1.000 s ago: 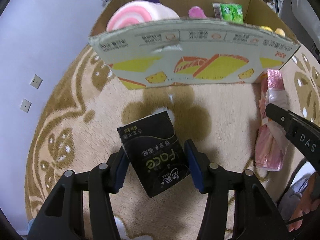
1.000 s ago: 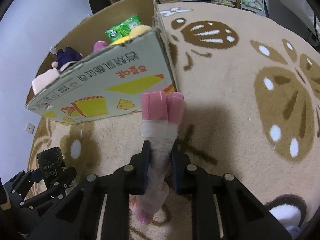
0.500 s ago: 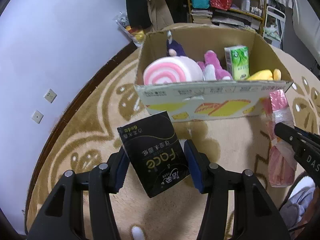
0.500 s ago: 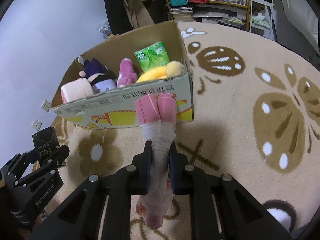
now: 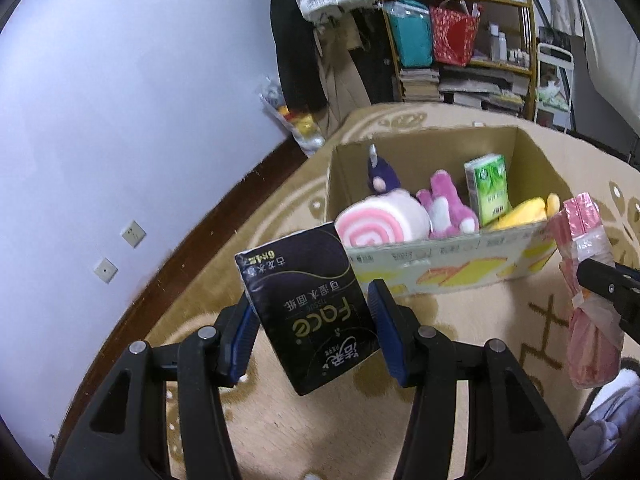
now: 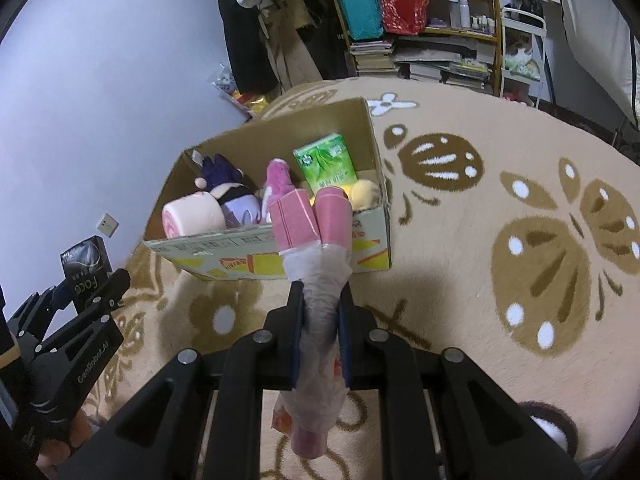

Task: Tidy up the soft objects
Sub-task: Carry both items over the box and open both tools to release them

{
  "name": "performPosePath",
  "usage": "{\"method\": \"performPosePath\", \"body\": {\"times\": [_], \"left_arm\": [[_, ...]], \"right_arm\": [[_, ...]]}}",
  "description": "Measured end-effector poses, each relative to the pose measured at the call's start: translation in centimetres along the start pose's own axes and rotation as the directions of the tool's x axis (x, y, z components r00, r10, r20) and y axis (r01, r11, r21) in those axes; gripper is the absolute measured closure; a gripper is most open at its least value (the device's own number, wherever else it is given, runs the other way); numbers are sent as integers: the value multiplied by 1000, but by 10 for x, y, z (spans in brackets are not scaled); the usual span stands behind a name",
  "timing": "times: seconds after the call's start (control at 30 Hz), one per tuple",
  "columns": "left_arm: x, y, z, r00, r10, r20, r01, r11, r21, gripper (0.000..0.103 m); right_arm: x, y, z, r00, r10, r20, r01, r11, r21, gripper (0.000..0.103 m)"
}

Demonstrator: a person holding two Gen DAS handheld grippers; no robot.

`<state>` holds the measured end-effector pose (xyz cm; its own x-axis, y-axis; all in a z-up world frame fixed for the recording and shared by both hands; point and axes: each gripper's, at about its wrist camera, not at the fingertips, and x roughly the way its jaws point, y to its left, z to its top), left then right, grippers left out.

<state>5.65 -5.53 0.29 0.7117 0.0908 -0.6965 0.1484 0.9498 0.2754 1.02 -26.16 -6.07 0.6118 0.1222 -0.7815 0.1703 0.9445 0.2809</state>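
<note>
Your left gripper (image 5: 312,316) has its jaws partly apart, clamped on a black tissue pack (image 5: 310,312) held above the rug (image 6: 460,240). Your right gripper (image 6: 320,320) is squeezed nearly shut on a pink plastic-wrapped bundle (image 6: 318,264), in front of the cardboard box (image 6: 256,246). That box holds a pink roll cushion (image 5: 380,222), plush toys and a green tissue pack (image 6: 326,164).

Black tissue pack (image 5: 310,312) and pink wrapped bundle (image 6: 316,264) held above open toy-filled cardboard box (image 6: 280,252).
</note>
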Motion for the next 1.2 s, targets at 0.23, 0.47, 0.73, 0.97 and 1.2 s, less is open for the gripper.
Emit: {"method": "performPosePath", "body": {"times": [0.23, 0.47, 0.73, 0.97, 1.2], "left_arm": [[-6, 11, 8, 999, -48, 24, 49, 998, -43, 51], [-8, 12, 21, 996, 5, 87, -4, 1000, -10, 51], [-1, 12, 48, 990, 8, 142, -6, 1000, -12, 51], [11, 12, 67, 989, -17, 144, 20, 1000, -21, 51], [27, 9, 84, 989, -55, 138, 58, 998, -23, 51]], "right_arm": [[-23, 9, 9, 997, 14, 71, -12, 1000, -29, 87], [-31, 7, 22, 992, 12, 122, -8, 1000, -29, 87], [-24, 1, 42, 989, 8, 150, -4, 1000, -25, 87], [-15, 7, 66, 985, 45, 168, -39, 998, -42, 87], [-6, 21, 82, 981, 66, 180, -53, 996, -77, 87]]}}
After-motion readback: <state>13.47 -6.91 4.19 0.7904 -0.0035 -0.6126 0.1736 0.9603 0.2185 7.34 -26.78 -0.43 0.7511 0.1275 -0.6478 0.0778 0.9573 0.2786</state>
